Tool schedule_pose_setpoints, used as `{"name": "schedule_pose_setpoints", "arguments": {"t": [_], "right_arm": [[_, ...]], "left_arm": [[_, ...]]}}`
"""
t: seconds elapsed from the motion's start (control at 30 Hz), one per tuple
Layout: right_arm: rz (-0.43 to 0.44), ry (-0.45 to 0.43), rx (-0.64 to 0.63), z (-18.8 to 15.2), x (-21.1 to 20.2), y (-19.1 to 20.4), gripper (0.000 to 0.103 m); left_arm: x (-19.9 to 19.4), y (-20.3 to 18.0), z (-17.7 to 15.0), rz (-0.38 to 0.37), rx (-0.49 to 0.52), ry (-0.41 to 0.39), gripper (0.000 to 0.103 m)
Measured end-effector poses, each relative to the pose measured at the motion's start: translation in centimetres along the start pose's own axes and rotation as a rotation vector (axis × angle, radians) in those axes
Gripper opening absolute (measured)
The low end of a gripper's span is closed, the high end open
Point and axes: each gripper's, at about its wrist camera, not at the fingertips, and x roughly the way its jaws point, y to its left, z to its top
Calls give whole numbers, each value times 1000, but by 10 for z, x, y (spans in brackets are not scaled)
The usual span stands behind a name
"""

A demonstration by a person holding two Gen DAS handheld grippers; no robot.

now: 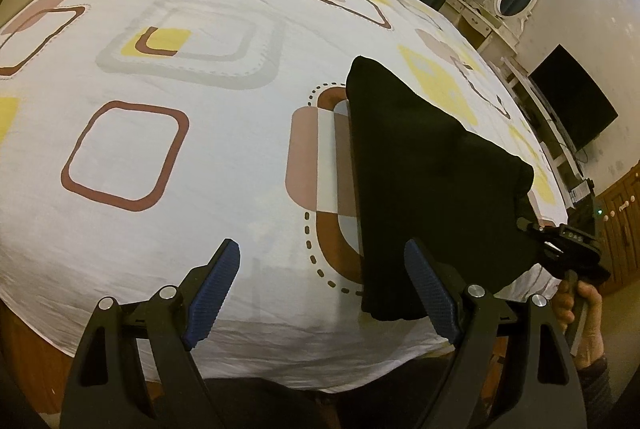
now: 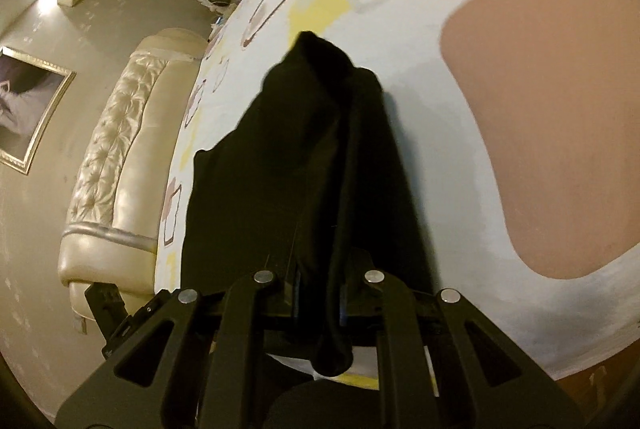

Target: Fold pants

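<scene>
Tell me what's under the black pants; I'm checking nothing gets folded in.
Only the patterned bedsheet shows around the black pants, which the right gripper lifts by one end. Anything beneath the fabric is hidden.

Dim warm indoor light, heavy fisheye bending, soft blurry edges.

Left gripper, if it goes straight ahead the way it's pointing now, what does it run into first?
Probably the patterned bedsheet: the open left gripper points at bare sheet, and the black pants lie just right of its line. Depth is uncertain.
</scene>
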Motion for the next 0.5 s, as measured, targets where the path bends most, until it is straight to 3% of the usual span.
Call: {"name": "schedule_pose_setpoints", "arguments": {"t": [0.5], "right_arm": [[69, -4, 57, -3, 4, -15, 12]], "left_arm": [[2, -3, -2, 4, 12, 3, 83]]}}
